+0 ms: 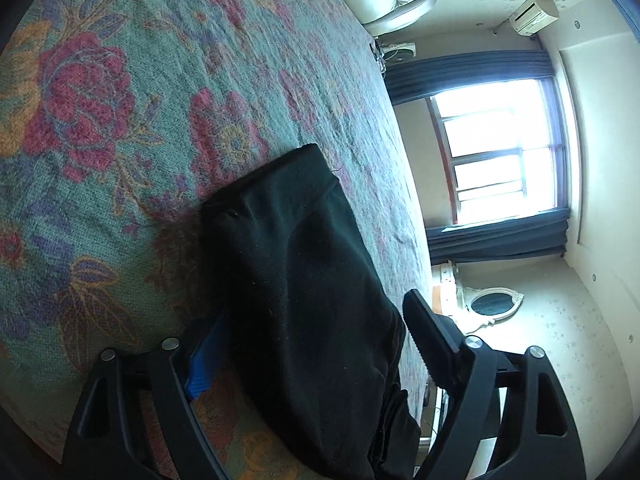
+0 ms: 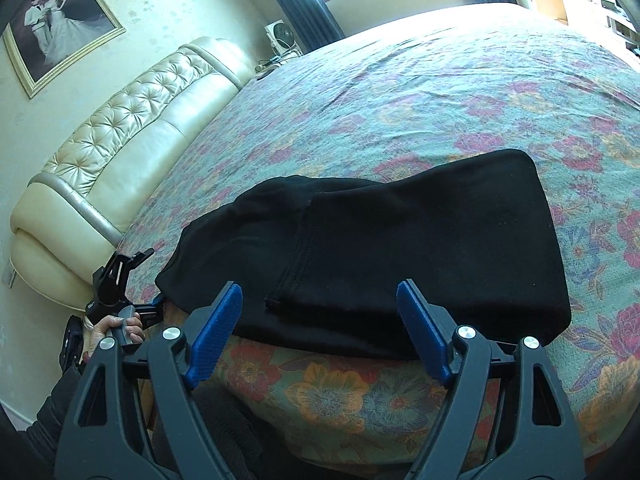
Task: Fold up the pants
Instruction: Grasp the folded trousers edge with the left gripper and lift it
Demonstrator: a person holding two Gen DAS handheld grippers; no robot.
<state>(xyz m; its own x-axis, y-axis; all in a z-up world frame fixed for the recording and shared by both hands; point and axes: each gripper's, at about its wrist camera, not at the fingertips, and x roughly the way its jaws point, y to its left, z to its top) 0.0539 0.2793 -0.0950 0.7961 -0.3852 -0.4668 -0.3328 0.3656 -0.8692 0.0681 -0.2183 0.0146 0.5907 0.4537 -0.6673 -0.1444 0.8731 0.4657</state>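
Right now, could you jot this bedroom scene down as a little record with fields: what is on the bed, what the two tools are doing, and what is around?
surface: bed with floral bedspread
garment: black pants, folded into a flat stack near the bed's near edge
left gripper: fingers apart, astride one end of the pants
right gripper: fingers apart, nothing between them, just short of the pants
headboard: cream, tufted
wall: framed photo
window: bright, dark curtains
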